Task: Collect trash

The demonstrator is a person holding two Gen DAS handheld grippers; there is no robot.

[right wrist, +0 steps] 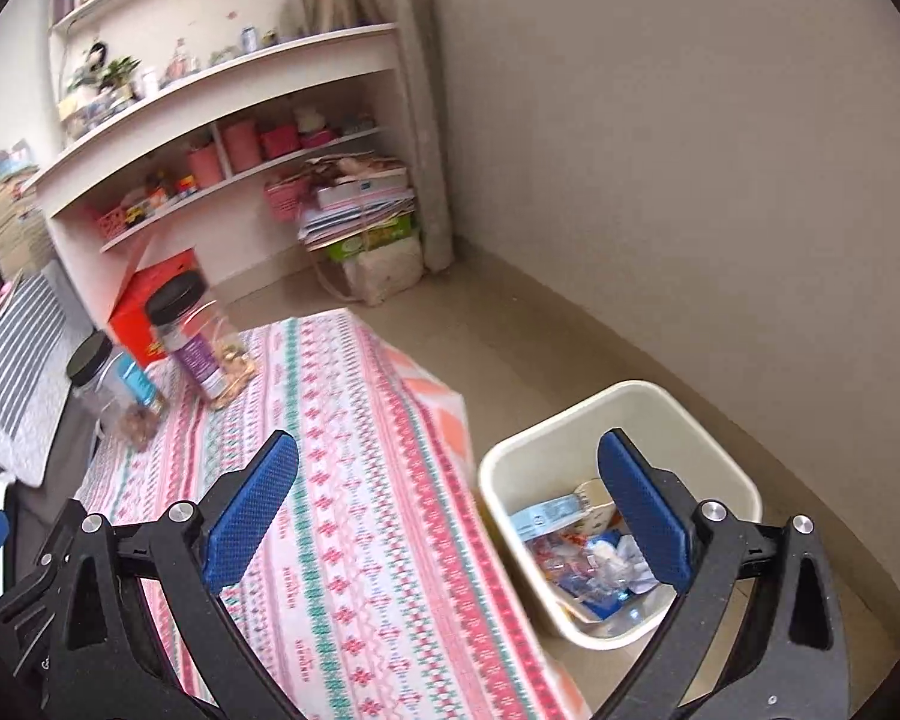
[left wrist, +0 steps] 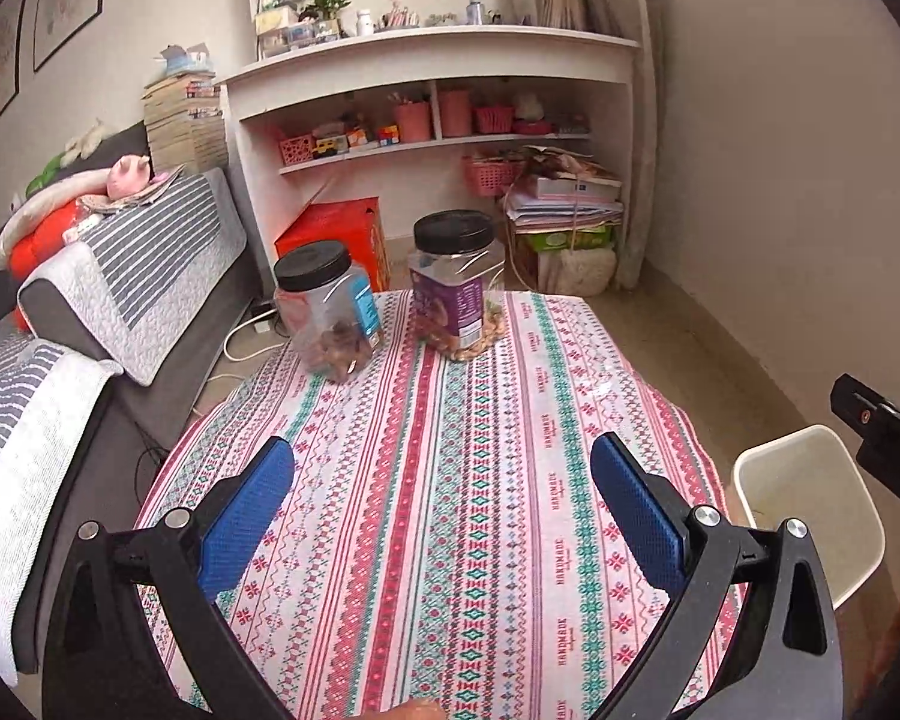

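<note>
A cream trash bin (right wrist: 678, 414) stands on the floor to the right of the table and holds mixed wrappers and plastic trash (right wrist: 582, 558). The bin also shows at the right in the left wrist view (left wrist: 810, 480). My right gripper (right wrist: 444, 474) is open and empty, above the table's right edge and the bin. My left gripper (left wrist: 444, 474) is open and empty, above the patterned tablecloth (left wrist: 450, 480). No loose trash shows on the cloth. Part of the right gripper (left wrist: 882, 432) shows at the right edge of the left wrist view.
Two clear jars with black lids, one blue-labelled (left wrist: 330, 312) and one purple-labelled (left wrist: 456, 282), stand at the table's far end. A grey sofa with striped covers (left wrist: 120, 288) is at the left. White shelves (left wrist: 432, 60), a red box (left wrist: 336, 228) and stacked papers (left wrist: 564, 204) stand behind.
</note>
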